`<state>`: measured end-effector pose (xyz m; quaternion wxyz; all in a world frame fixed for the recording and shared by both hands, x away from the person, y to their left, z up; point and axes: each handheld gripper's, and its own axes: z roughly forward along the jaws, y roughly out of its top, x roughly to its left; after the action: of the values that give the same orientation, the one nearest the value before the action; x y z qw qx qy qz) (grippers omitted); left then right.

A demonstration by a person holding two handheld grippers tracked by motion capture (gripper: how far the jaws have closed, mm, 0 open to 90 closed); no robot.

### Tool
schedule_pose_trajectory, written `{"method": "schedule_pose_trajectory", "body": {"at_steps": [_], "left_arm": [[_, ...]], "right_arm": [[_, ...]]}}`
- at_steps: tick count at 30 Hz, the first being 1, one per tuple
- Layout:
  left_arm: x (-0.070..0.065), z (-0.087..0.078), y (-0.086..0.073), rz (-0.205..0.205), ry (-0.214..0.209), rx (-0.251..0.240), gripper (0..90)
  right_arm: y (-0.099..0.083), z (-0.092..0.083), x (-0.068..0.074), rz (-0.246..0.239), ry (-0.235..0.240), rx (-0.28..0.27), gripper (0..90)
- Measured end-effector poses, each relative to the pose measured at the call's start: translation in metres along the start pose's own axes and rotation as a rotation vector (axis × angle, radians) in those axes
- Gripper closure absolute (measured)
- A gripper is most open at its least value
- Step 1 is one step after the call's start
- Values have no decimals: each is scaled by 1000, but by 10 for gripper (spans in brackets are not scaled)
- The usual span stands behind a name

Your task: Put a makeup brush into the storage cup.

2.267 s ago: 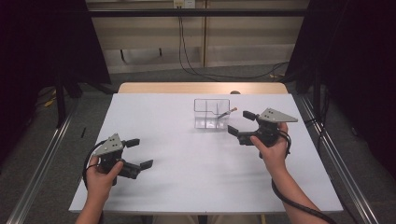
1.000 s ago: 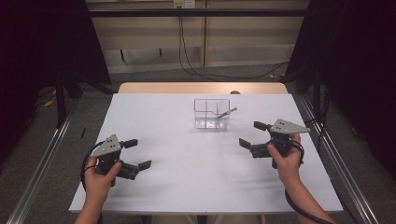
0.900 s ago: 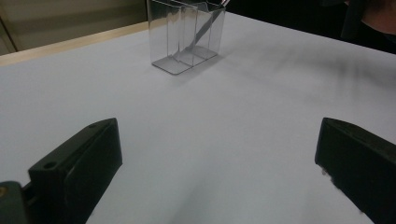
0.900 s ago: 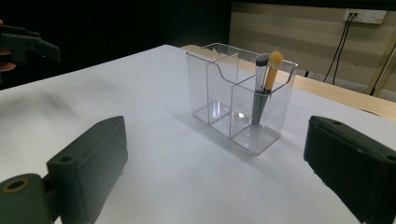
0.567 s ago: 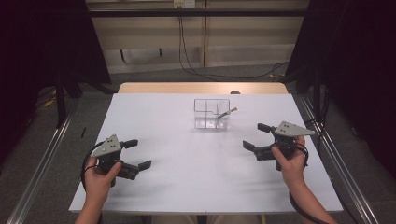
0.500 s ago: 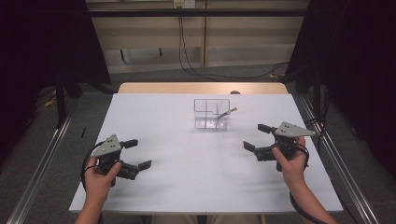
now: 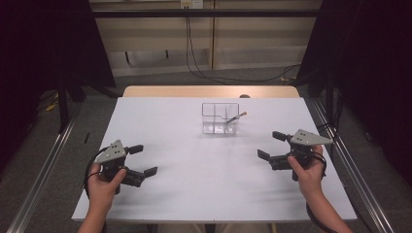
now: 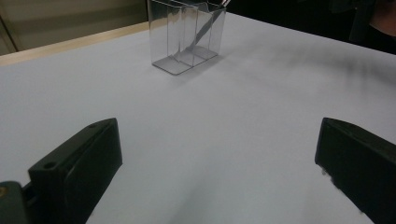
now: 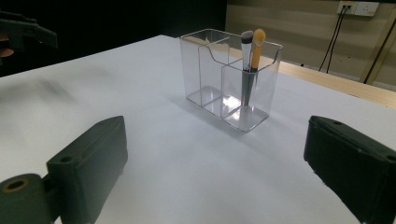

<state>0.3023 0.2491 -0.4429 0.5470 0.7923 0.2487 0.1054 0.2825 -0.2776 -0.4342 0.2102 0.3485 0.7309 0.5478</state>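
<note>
The clear organizer (image 9: pixel 231 79) stands upright at the far-middle of the white surface (image 7: pixel 209 184), w/ 2 makeup brushes (image 9: pixel 251 70) standing bristles-up in one end compartment, leaning a bit against the wall; in the high view that is the compartment on the right side. Other compartments look empty, as far as the transparent walls let me tell. Judging from this, the job seems done or nearly so: brushes sit inside the organizer, nothing loose lies on the surface, nothing is left to pick up that I can see. Count: 1 organizer w/ approx 3 compartments, 2 brushes (one w/ grey tip, one w/ orange-tan tip and handle), 2 claws. Right claw (image 7: pixel 271 145) sits near the right edge of the surface, well apart from the organizer, jaws spread wide, holding nothing. Left claw (image 7: pixel 143 159) rests near the front-left, also well apart, jaws wide and empty. Both point roughly toward the middle. Likely what's left, if anything, is just parking the hands; can't confirm more brushes are due.
</note>
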Motion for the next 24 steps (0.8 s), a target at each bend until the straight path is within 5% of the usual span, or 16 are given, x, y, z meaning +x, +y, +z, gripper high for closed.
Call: {"method": "schedule_pose_trajectory", "body": {"at_steps": [24], "left_arm": [[0,-1,0,-4,1,-8,6]], "right_arm": [[-12,-24,-5,-2,-20,37,61]]}}
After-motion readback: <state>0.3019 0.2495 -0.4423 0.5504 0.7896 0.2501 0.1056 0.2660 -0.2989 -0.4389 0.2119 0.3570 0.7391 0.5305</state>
